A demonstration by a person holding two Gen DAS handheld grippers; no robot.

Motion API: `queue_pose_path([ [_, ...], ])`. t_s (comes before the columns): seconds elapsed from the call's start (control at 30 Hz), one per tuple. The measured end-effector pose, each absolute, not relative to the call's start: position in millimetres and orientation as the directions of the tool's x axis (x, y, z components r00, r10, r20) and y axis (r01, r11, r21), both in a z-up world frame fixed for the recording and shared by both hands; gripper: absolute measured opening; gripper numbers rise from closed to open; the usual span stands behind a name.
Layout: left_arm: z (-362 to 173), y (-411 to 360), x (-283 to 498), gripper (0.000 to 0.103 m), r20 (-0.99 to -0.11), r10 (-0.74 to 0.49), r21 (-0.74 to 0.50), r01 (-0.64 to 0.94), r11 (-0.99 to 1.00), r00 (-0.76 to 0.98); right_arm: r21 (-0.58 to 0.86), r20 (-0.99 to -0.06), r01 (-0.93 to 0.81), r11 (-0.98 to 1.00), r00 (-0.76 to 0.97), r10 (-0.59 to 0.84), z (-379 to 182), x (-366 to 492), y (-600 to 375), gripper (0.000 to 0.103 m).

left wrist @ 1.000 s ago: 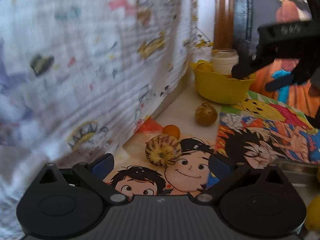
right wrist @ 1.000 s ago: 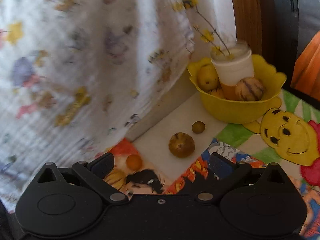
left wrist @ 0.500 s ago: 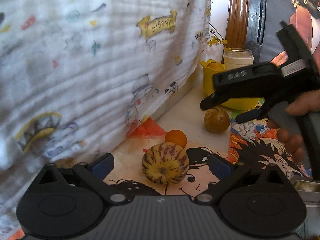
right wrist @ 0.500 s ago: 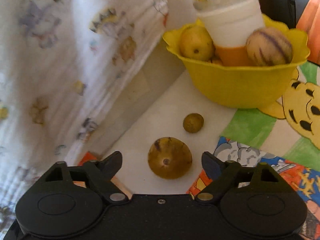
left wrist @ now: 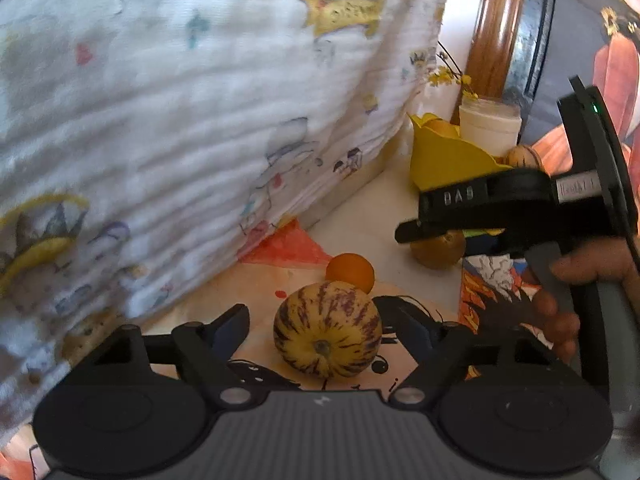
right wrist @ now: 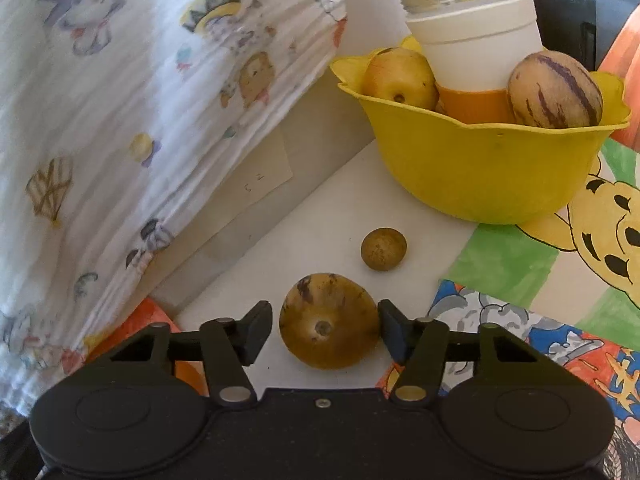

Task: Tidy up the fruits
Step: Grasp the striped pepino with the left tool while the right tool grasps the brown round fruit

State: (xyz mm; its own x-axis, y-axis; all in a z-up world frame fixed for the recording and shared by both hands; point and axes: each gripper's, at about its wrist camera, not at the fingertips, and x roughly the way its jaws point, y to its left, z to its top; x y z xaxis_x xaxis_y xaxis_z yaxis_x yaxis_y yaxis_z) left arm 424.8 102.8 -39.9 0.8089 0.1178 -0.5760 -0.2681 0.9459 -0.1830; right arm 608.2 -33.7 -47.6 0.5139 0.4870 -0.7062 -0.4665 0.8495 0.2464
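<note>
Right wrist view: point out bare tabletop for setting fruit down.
Bare white strip between the draped cloth and the yellow bowl, around the small brown fruit. Crowded: the bowl, holding white jar and two fruits.

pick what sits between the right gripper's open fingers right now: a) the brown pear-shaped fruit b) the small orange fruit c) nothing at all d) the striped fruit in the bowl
a, the right gripper is open with the brown pear-shaped fruit lying on the table between its fingers, not yet clamped; the yellow bowl stands farther back.
</note>
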Motion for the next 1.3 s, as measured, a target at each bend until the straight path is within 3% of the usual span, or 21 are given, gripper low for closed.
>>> queue_pose_path([
  [0.23,-40,106,424,0.057,-0.575,0.098,-0.203,-0.257,0.945,0.812,0.226,-0.703,-0.469,0.854,0.529,0.476,-49,602,-37,0.051],
  [0.77,-20,99,400,0.056,-0.569,0.072,-0.223,-0.238,0.945,0.819,0.309,-0.695,-0.514,0.800,0.453,0.559,-11,540,-68,0.050],
  [1.3,65,48,330,0.056,-0.474,0.064,-0.234,-0.195,0.953,0.878,0.304,-0.586,-0.504,0.808,0.570,0.576,84,449,-160,0.050],
])
